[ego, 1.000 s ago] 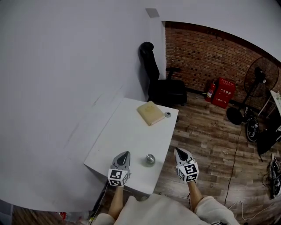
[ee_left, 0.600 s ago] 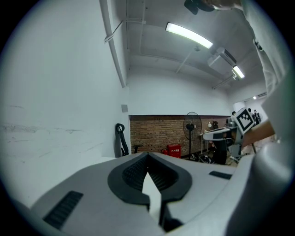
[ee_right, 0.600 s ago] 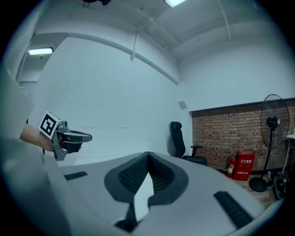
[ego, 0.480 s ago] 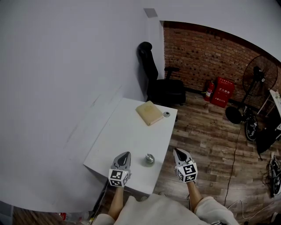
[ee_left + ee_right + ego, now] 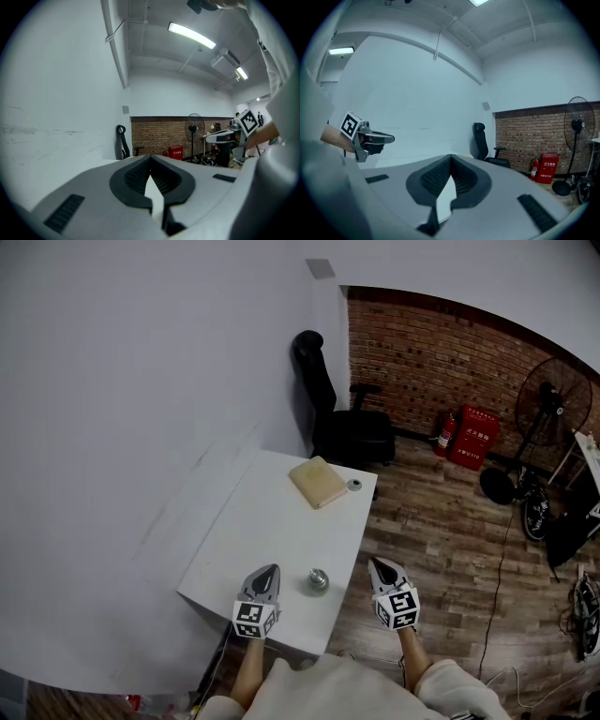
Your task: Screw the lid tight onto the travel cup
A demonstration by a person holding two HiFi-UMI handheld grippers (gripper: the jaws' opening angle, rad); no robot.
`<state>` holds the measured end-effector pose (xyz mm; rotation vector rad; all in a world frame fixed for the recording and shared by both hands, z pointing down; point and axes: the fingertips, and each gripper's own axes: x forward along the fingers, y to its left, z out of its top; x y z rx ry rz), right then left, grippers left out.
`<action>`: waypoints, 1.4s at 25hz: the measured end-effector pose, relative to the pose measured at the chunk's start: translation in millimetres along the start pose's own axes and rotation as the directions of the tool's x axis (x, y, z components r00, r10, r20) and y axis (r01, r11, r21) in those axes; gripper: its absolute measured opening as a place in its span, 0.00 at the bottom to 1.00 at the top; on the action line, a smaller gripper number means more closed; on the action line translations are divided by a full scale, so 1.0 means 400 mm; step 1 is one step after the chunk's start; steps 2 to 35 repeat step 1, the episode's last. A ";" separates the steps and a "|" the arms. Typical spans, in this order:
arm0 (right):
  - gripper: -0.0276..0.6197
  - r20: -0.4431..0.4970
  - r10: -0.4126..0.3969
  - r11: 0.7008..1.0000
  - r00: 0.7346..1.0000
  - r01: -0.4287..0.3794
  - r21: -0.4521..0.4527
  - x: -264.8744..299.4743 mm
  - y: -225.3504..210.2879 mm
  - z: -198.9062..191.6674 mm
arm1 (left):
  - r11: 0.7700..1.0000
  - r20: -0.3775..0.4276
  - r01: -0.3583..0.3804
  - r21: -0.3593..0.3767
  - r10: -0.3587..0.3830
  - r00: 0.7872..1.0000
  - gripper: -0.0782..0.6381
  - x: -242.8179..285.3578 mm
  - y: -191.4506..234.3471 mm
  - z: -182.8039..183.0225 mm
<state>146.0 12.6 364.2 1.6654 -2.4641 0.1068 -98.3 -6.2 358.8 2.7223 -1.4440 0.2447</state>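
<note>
The white desk [image 5: 272,521] stands with its left edge against the white wall. The travel cup [image 5: 317,581], a small shiny metal one, stands upright near the desk's near edge, close to the right edge. From the head view I cannot tell if a lid sits on it.

At the far right corner of the desk lies a flat tan block [image 5: 319,481]. Just beside it, on the side of the right edge, is a small round grey piece [image 5: 354,485] that looks like the lid. It is too small to be sure. It is well apart from the cup.

The left gripper [image 5: 266,571] hangs over the near edge of the desk, to the left of the cup and not touching it. Its own view shows the jaws [image 5: 150,157] pressed together with nothing between them.

The right gripper [image 5: 380,564] is beyond the desk's right edge, above the wooden floor [image 5: 441,549], also apart from the cup. Its jaws [image 5: 451,157] are closed too and hold nothing. So the cup stands between the two grippers. Each gripper points nearly level, toward the far side of the room.

Behind the desk is a black office chair [image 5: 342,423]. Along the brick wall [image 5: 422,352] are a red fire extinguisher [image 5: 447,435] and a red box [image 5: 476,437]. A standing fan [image 5: 553,395] is further right.
</note>
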 end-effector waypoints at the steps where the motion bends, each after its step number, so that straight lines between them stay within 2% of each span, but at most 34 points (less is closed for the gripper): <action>1: 0.04 -0.001 0.000 1.000 1.000 0.000 -0.001 -0.001 0.001 -0.002 | 1.000 -0.001 0.001 -0.001 -0.001 1.000 0.12 -0.001 -0.001 -0.002; 35: 0.04 -0.001 0.000 1.000 1.000 0.000 -0.001 -0.001 0.001 -0.002 | 1.000 -0.001 0.001 -0.001 -0.001 1.000 0.12 -0.001 -0.001 -0.002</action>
